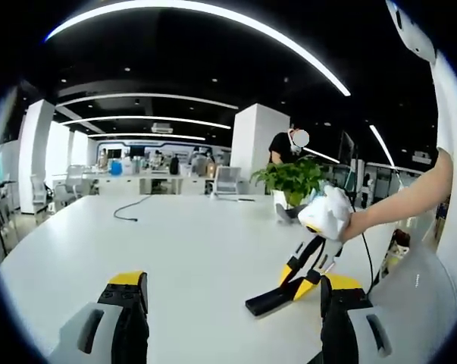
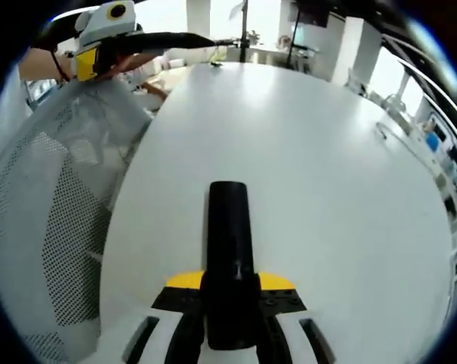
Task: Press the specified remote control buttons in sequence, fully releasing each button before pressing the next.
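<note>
Clamped between the right gripper [image 2: 230,303] jaws, the black remote control [image 2: 229,250] lies along the white table [image 2: 327,189], its far end pointing away. From the left gripper view, that remote [image 1: 277,298] rests on the tabletop near the table's right edge. Left gripper [image 1: 232,315] jaws stand apart, holding nothing; a potted plant [image 1: 292,180] sits beyond

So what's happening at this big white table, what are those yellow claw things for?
A person is working two hand-held grippers over a white table. The right gripper is clamped on a black remote control, which lies flat on the table. The left gripper is open and holds nothing, hovering just beside it. A potted plant stands further back. No button is being pressed yet.
</note>
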The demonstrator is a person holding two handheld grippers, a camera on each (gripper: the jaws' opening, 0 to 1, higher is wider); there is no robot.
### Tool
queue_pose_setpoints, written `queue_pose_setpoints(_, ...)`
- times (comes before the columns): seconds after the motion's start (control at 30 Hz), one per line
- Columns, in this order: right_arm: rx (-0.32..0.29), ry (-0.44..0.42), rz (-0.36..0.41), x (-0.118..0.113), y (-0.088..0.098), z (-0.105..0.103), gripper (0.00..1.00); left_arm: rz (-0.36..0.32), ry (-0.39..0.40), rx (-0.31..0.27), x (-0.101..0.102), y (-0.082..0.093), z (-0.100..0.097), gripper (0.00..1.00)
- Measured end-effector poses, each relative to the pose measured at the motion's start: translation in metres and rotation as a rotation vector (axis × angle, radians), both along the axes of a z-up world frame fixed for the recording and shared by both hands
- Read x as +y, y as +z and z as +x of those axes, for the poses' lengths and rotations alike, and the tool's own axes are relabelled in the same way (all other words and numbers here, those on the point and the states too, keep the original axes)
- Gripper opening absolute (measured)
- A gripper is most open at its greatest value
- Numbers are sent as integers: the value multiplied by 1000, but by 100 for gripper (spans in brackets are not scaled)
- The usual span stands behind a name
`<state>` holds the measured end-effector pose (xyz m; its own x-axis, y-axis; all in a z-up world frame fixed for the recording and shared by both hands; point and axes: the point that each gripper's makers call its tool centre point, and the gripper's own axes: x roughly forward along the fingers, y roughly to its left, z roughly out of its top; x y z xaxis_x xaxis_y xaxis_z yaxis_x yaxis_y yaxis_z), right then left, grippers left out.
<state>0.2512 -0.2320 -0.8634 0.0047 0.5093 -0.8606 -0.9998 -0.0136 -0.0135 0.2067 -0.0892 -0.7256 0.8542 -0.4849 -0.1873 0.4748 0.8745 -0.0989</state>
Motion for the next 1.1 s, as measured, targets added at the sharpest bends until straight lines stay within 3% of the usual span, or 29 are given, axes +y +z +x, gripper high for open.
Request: queue_pose_setpoints(1.1,-1,-31,-33,-8,1,32,21,18,12,18,3,-4,1,96)
